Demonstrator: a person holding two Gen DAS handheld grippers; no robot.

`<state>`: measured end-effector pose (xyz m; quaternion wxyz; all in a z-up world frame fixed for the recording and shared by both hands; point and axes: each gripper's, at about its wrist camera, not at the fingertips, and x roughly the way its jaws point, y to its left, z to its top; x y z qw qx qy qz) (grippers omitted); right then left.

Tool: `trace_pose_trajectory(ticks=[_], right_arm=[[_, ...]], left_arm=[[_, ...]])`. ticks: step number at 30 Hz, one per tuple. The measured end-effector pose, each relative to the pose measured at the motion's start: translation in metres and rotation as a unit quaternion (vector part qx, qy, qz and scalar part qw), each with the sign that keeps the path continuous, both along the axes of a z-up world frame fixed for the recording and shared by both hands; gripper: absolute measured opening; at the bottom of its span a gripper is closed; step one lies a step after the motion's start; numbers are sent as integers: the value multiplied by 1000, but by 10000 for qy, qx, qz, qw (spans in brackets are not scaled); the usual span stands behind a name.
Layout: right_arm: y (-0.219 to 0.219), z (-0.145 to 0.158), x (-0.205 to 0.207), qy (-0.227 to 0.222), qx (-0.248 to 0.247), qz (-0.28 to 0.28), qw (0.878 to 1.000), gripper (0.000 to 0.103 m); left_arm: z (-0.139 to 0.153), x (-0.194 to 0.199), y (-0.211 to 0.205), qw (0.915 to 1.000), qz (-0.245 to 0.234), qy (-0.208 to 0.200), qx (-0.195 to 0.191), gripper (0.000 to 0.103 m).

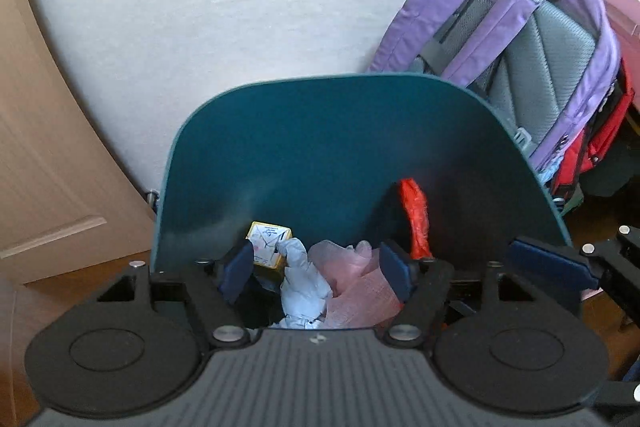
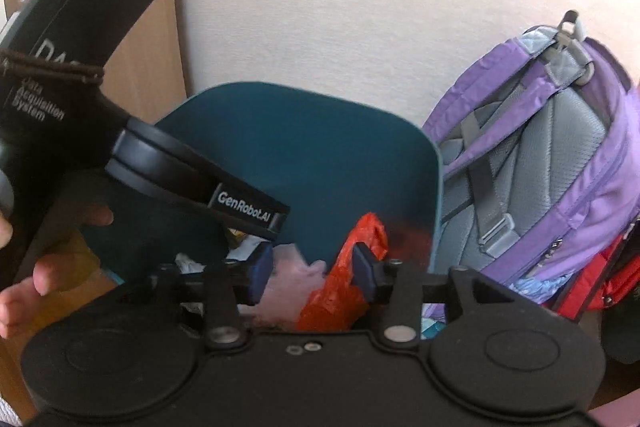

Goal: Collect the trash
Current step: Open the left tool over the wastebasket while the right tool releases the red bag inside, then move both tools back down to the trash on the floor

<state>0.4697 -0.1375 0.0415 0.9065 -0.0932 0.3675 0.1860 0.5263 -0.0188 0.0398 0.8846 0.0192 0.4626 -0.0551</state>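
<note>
Teal bin (image 1: 320, 147) holds four trash pieces; two hand-held grippers above.

The bin (image 1: 320, 147) is smooth teal plastic with a dull sheen. Inside lie crumpled white paper (image 1: 302, 291), thin pink film (image 1: 360, 287), a printed yellow cardboard box (image 1: 267, 245) and a crinkly orange-red plastic bag (image 2: 340, 291) (glossy where it catches light). Both claws are matt black plastic with bare metal screws. The backpack (image 1: 520, 39) is purple woven cloth with grey mesh padding. The wall (image 1: 200, 7) looks finely textured.
</note>
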Motion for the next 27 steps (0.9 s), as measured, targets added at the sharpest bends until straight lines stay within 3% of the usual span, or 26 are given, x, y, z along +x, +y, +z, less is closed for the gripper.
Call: trace_pose_trajectory(ticks=[12, 17, 27], right_arm=[[-12, 41, -49, -298, 151, -170, 9993, 58], [-16, 55, -77, -406, 245, -172, 9987, 63], [-17, 59, -133, -475, 451, -26, 9978, 74]], left_arm=[[51, -59, 15, 9992, 63, -394, -71, 69], [66, -91, 25, 9985, 59, -544, -94, 75], [65, -158, 41, 9980, -54, -619, -134, 79]])
